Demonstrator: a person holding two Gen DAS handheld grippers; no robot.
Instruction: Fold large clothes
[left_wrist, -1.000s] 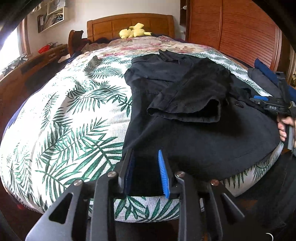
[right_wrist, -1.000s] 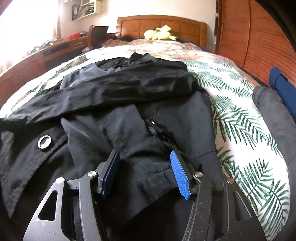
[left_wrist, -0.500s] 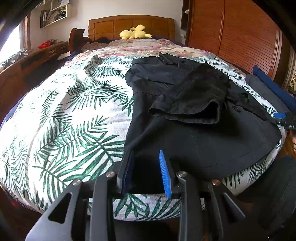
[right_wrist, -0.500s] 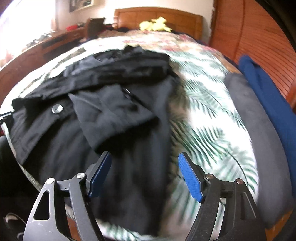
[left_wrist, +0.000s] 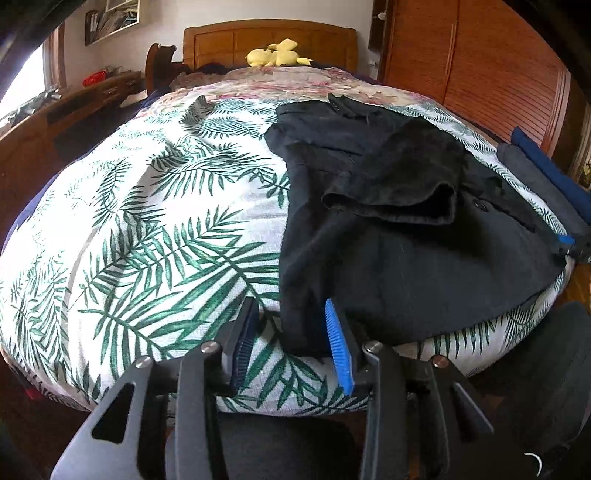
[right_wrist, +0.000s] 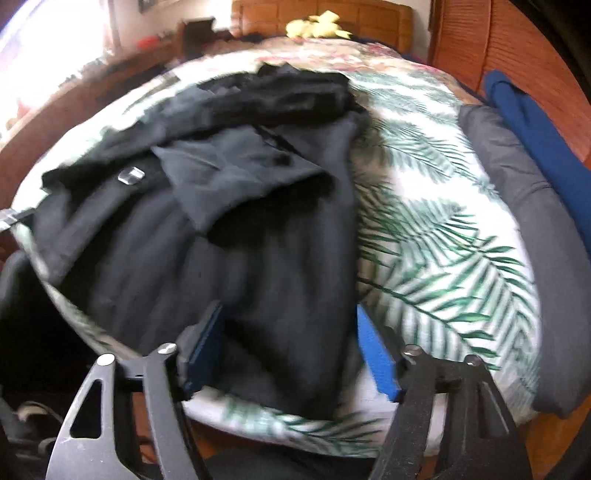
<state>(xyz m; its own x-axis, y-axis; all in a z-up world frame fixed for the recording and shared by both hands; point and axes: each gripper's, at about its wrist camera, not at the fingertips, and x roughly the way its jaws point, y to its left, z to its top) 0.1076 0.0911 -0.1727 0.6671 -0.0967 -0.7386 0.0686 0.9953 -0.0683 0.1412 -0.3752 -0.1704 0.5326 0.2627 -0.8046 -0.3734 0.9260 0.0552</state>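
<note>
A large black garment (left_wrist: 406, 266) lies flat on the right half of the bed, both sleeves folded across its front. My left gripper (left_wrist: 291, 332) is at the garment's near left corner. Its jaws are opening, and the hem corner lies between them, close to the right pad (left_wrist: 338, 347) and clear of the left one. In the right wrist view, the garment's (right_wrist: 258, 258) near right hem lies between the pads of my right gripper (right_wrist: 291, 350). Its jaws are closing but still stand wide of the cloth. The right gripper's blue tip (left_wrist: 567, 242) shows at the garment's right edge.
The palm-leaf bedspread (left_wrist: 147, 240) covers the bed. Folded grey (right_wrist: 535, 240) and blue (right_wrist: 535, 140) clothes lie along the bed's right side. A yellow plush toy (left_wrist: 277, 55) sits by the headboard. A wooden wardrobe (left_wrist: 480, 66) stands to the right and a desk (left_wrist: 66, 110) to the left.
My right gripper has swung from the garment's middle to its near right hem, with its jaws wider. My left gripper's jaws have spread apart at the near left corner.
</note>
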